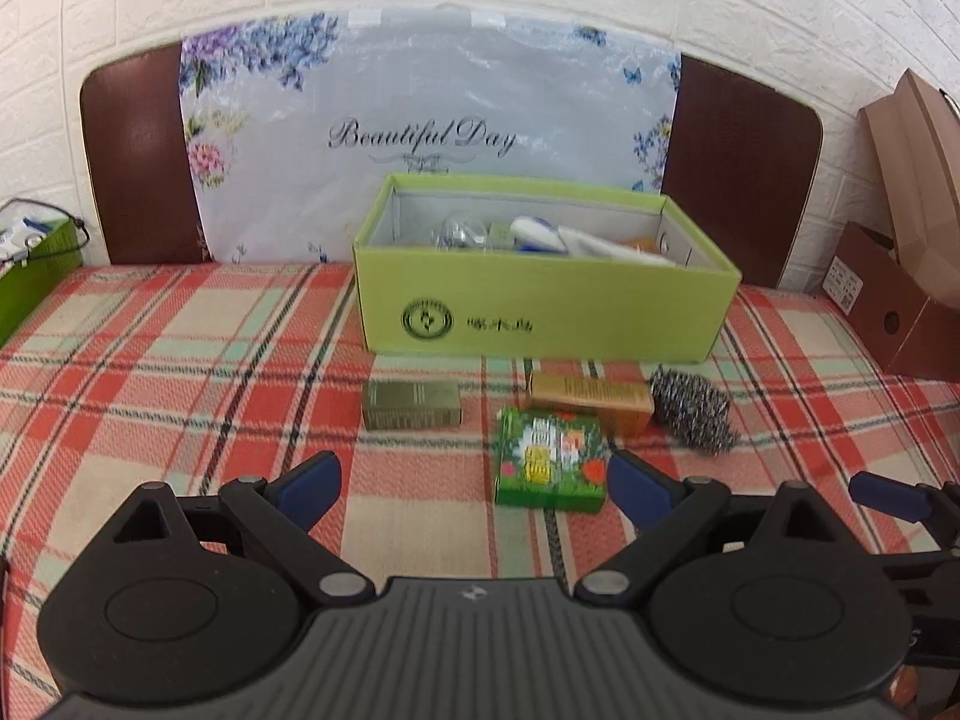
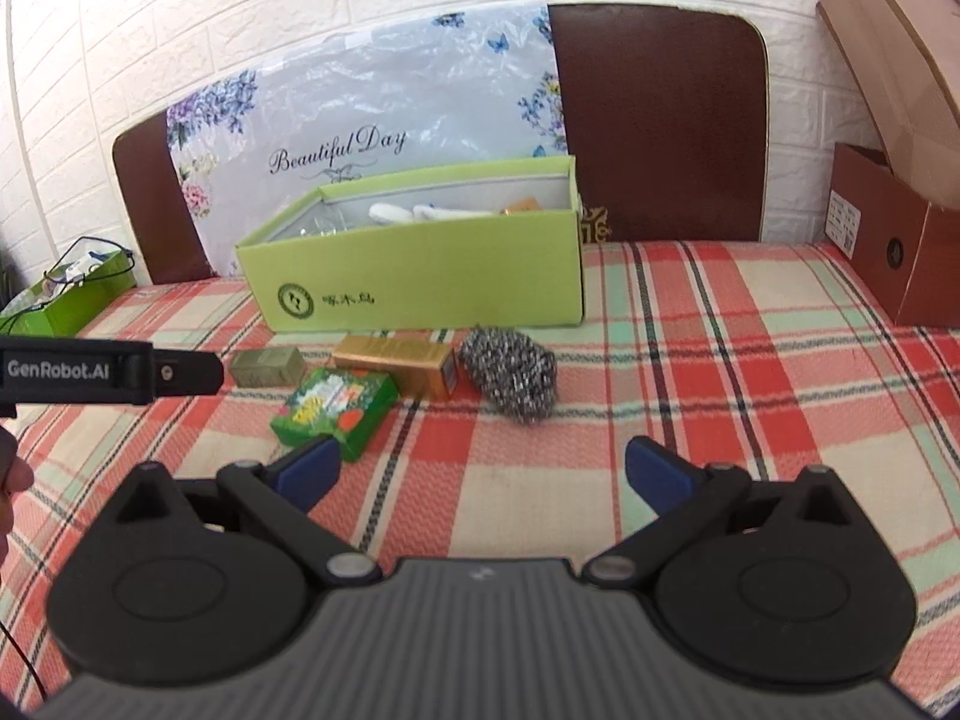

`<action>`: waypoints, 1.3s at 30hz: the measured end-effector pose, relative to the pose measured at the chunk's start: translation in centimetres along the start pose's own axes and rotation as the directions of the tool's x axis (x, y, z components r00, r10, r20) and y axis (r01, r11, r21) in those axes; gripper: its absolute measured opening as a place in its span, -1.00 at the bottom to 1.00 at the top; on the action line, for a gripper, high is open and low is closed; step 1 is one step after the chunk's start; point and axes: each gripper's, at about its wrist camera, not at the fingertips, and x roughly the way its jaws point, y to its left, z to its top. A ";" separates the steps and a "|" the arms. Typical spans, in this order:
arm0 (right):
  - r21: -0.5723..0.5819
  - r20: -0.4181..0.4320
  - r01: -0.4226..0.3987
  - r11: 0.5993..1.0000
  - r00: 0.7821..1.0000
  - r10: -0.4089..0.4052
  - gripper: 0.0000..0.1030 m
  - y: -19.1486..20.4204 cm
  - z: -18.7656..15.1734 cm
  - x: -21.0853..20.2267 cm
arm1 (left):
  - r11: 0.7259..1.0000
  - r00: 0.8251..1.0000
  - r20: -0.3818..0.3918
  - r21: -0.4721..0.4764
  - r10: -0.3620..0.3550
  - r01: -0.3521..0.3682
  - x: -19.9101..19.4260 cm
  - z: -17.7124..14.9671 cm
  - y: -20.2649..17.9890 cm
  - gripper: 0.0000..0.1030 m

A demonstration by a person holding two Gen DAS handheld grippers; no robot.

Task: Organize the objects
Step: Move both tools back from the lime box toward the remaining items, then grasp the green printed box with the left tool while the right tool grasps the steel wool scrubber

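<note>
Both tools hover with nothing in them: the left gripper (image 1: 474, 489) has its blue-padded fingers spread wide apart, and the right gripper (image 2: 480, 474) is spread just as wide.

Four loose items lie on the red-and-green plaid cloth (image 1: 180, 360) in the middle of each frame, just in front of the open lime-green cardboard box (image 1: 540, 306), which already holds several things (too blurred to name). They are a small olive-gold carton (image 1: 412, 405), a long tan-gold carton (image 1: 591, 399), a green flower-printed box (image 1: 549, 459) and a steel-wool scouring ball (image 1: 690, 411).

In the left wrist view the green flower-printed box sits nearest, just ahead and right of centre, almost touching the right-hand finger. In the right wrist view it lies at the left finger, with the scouring ball (image 2: 510, 375) ahead near centre. The left gripper looks the better placed for the printed box, after a small shift rightward.
</note>
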 end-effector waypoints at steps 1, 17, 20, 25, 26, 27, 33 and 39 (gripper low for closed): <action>0.000 -0.007 0.003 1.000 1.000 -0.003 1.00 0.0 -0.4 0.1 | 1.000 1.000 -0.011 0.000 -0.006 0.006 0.3 -0.4 0.1 0.91; 0.012 -0.021 0.027 1.000 0.999 -0.026 1.00 -1.4 -1.7 0.2 | 0.995 0.991 -0.081 -0.025 -0.102 0.100 7.2 -0.1 -2.6 0.56; 0.001 -0.017 0.018 1.000 1.000 -0.018 0.99 -1.6 -1.7 0.3 | 0.991 0.985 -0.113 -0.036 -0.133 0.130 8.0 -0.3 -2.0 0.23; -0.056 -0.039 -0.006 0.998 0.999 0.003 0.67 -1.7 -0.8 2.0 | 0.980 0.975 -0.102 -0.030 -0.198 0.196 6.2 -1.1 -0.5 0.22; -0.075 -0.039 -0.011 0.997 0.999 0.008 0.64 -1.6 -0.5 2.5 | 0.980 0.976 -0.097 -0.025 -0.197 0.196 5.7 -1.4 -0.2 0.22; -0.091 -0.036 -0.012 0.996 0.999 0.009 0.64 -1.6 -0.2 3.0 | 0.980 0.976 -0.096 -0.025 -0.197 0.196 5.3 -1.6 0.2 0.22; -0.173 -0.031 -0.014 0.985 0.999 0.009 0.62 -1.5 1.7 6.5 | 0.980 0.976 -0.098 -0.042 -0.196 0.193 4.1 -2.6 1.7 0.23; -0.197 -0.032 -0.024 0.980 0.999 0.018 0.33 -1.2 2.6 9.4 | 0.982 0.978 -0.087 -0.040 -0.189 0.186 3.5 -3.1 2.0 0.23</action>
